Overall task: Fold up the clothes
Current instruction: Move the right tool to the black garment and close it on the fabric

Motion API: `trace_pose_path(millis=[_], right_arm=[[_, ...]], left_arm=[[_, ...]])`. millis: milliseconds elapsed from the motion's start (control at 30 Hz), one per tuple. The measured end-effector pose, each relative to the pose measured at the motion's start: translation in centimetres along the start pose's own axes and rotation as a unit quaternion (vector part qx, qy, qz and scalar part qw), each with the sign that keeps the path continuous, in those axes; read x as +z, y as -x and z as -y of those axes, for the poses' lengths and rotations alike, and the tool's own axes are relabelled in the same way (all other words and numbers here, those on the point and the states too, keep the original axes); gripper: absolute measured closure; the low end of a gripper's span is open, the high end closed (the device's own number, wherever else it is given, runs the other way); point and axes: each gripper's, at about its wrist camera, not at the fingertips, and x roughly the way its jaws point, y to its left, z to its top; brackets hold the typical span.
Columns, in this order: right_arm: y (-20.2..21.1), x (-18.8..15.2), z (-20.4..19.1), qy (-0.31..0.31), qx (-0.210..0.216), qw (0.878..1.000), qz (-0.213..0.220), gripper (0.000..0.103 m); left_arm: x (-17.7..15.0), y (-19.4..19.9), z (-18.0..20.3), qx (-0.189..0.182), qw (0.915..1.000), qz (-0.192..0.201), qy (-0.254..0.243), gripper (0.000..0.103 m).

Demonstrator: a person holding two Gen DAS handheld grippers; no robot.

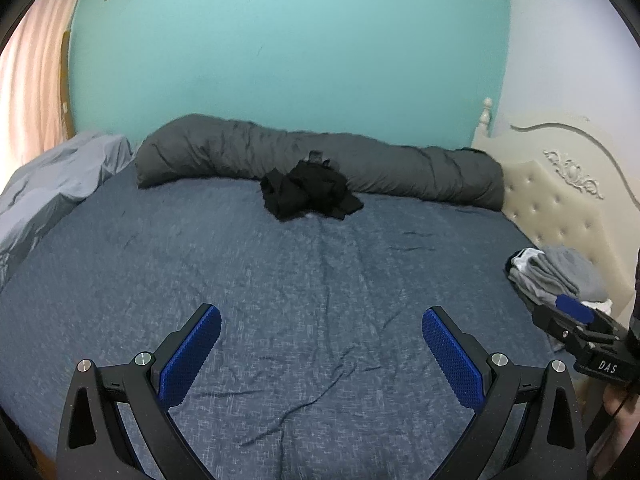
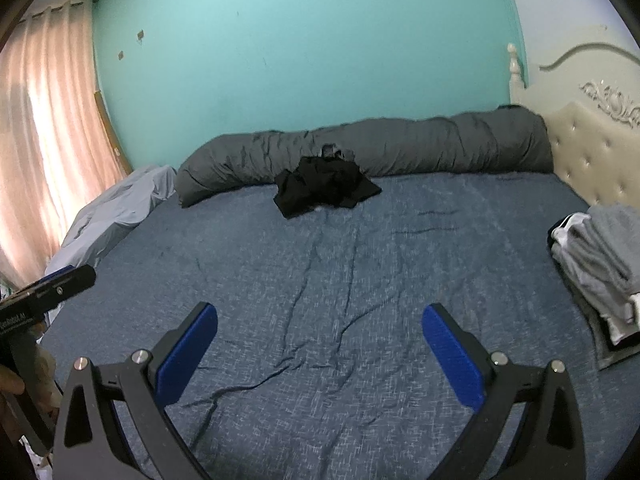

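A crumpled heap of black clothes [image 1: 310, 190] [image 2: 325, 187] lies at the far side of the blue bed sheet [image 1: 312, 300] [image 2: 340, 280], against a long dark grey rolled duvet [image 1: 320, 160] [image 2: 380, 148]. A stack of folded grey and white clothes [image 1: 560, 274] [image 2: 600, 264] rests at the right edge by the headboard. My left gripper [image 1: 321, 322] hovers open over the near part of the sheet with nothing between its blue pads. My right gripper [image 2: 320, 320] is likewise open and holds nothing. Both are far from the black heap.
A cream tufted headboard [image 1: 560, 184] [image 2: 592, 148] bounds the right side. A light grey bundle of bedding [image 1: 56, 188] [image 2: 120, 208] lies at the left, with pink curtains [image 2: 44, 128] behind. A teal wall [image 1: 280, 48] backs the bed. The sheet's middle is bare and wrinkled.
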Motion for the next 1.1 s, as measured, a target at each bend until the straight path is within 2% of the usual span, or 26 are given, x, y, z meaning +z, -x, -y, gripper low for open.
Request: trace_pose_path(millis=[267, 500, 733, 867, 967, 1100], right_arm=[[-8.4, 0.4, 1.9, -0.003, 0.023, 0.999, -0.029, 0.0], [-17.7, 2.6, 4.0, 0.035, 0.023, 0.999, -0.03, 0.0], [-26.2, 5.1, 6.3, 0.041, 0.024, 0.998, -0.031, 0.001], [-28.9, 6.5, 6.5, 0.042, 0.009, 0.998, -0.035, 0.003], [-31.4, 7.6, 6.2, 0.048, 0.023, 0.997, -0.059, 0.011], [-35.4, 9.5, 5.3, 0.055, 0.03, 0.994, -0.089, 0.016]], left_arm=[[0.5, -7.3, -2.7, -0.012, 0.9995, -0.017, 0.023, 0.0], [2.0, -17.9, -5.3, -0.02, 0.9975, -0.037, 0.057, 0.0], [4.3, -27.7, -6.9, -0.012, 0.9961, -0.045, 0.075, 0.0], [5.5, -31.1, -8.0, -0.006, 0.9935, -0.056, 0.099, 0.0], [6.6, -33.0, -8.7, -0.008, 0.9913, -0.065, 0.114, 0.0], [7.7, -34.8, -10.2, -0.013, 0.9872, -0.079, 0.137, 0.0]])
